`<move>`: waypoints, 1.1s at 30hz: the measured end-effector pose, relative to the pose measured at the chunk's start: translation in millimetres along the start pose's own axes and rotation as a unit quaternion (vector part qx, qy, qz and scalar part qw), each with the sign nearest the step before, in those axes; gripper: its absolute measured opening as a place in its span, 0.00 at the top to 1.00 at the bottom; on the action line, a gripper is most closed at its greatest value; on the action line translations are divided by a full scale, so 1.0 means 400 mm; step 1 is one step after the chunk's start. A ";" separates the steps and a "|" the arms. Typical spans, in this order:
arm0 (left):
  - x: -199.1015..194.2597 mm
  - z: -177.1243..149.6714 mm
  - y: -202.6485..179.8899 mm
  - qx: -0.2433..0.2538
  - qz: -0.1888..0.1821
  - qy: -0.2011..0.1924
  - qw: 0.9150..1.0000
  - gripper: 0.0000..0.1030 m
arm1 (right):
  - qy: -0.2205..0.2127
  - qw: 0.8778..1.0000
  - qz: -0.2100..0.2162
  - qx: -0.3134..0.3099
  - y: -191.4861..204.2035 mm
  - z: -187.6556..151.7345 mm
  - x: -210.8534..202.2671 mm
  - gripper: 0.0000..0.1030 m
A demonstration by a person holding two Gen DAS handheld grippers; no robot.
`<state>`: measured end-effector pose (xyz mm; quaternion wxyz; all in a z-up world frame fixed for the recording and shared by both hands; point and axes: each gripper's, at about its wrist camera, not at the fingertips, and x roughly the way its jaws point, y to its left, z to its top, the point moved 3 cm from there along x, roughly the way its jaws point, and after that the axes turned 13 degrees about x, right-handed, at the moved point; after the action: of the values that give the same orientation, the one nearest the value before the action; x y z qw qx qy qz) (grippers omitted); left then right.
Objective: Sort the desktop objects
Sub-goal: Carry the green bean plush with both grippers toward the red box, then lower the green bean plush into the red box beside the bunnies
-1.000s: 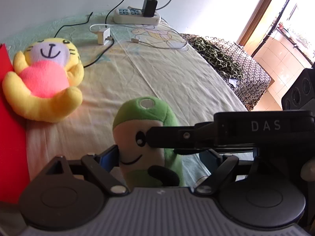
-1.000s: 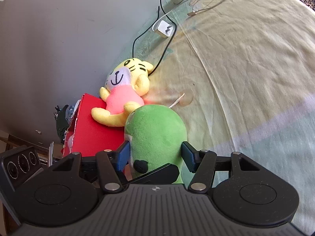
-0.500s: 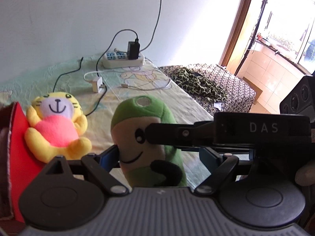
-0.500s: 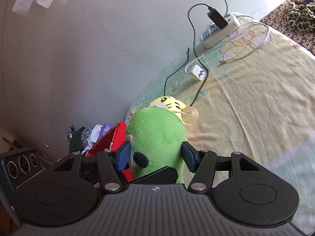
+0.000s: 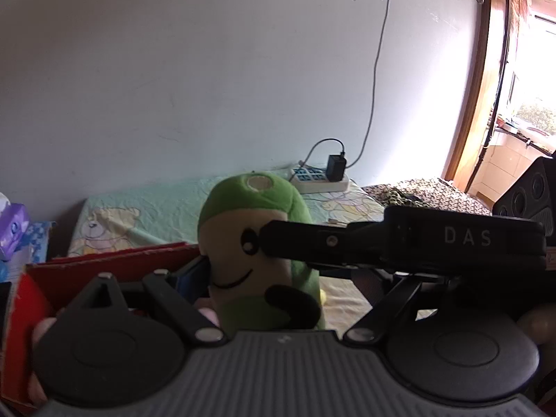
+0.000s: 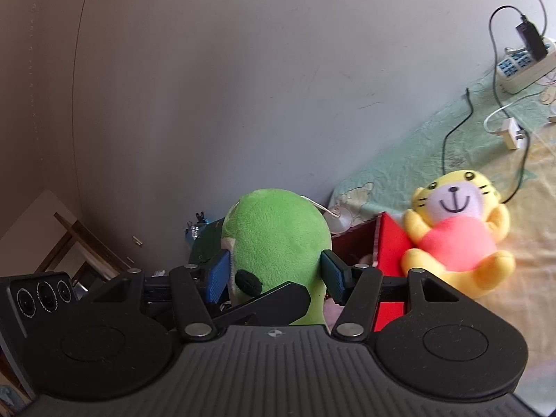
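Two handheld grippers met on one green plush toy with a cream face (image 5: 253, 243), which sat low in the centre of both wrist views. The right gripper (image 6: 276, 274) clamped it, its blue-padded fingers (image 6: 218, 274) pressed into the green back of the toy from either side. In the left wrist view the left gripper (image 5: 278, 278) had the toy between its fingers too: the left blue pad (image 5: 193, 274) lay against the cream cheek, while the other finger was hidden behind the black bar of the right gripper crossing from the right edge, so whether it gripped could not be told. The toy stood upright, held above the open red cardboard box (image 6: 391, 246) at the lower centre-right of the right wrist view, clear of the pale patterned bed sheet (image 6: 535, 215).

To the right of the box a yellow plush tiger with a pink belly (image 6: 455, 232) lay on its back on the sheet, leaning against the red wall of the box. At the upper right of that view a white power strip (image 6: 521, 69) with a black plug sat by the grey wall (image 6: 243, 69), and a white charger block (image 6: 510, 132) lay near it.
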<state>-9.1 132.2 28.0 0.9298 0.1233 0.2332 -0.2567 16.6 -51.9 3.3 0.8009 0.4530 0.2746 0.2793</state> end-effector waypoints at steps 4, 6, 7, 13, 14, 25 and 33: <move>-0.043 -0.025 0.103 -0.002 0.031 -0.005 1.000 0.16 | 0.019 0.999 0.025 0.005 0.042 -0.035 0.096 0.42; -0.057 -0.036 0.153 -0.004 0.046 -0.002 0.999 0.15 | 0.031 0.999 0.035 0.017 0.056 -0.056 0.145 0.42; -0.064 -0.043 0.177 -0.005 0.054 0.002 0.999 0.15 | 0.039 0.998 0.039 0.027 0.059 -0.066 0.171 0.42; -0.079 -0.084 0.298 -0.012 0.084 0.025 0.996 0.14 | 0.074 0.994 0.049 0.064 0.077 -0.128 0.281 0.42; -0.080 -0.093 0.316 -0.015 0.087 0.029 0.996 0.14 | 0.080 0.993 0.048 0.069 0.082 -0.138 0.298 0.42; -0.029 -0.193 0.445 -0.052 0.090 0.079 0.991 0.13 | 0.116 0.990 -0.001 0.077 0.078 -0.189 0.412 0.41; -0.026 -0.227 0.471 -0.060 0.085 0.089 0.991 0.08 | 0.118 0.992 -0.014 0.050 0.075 -0.200 0.434 0.39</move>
<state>50.1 326.3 -24.3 0.9294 0.1086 0.3192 -0.1503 75.6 127.9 -37.8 0.7430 0.4523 0.3870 0.3059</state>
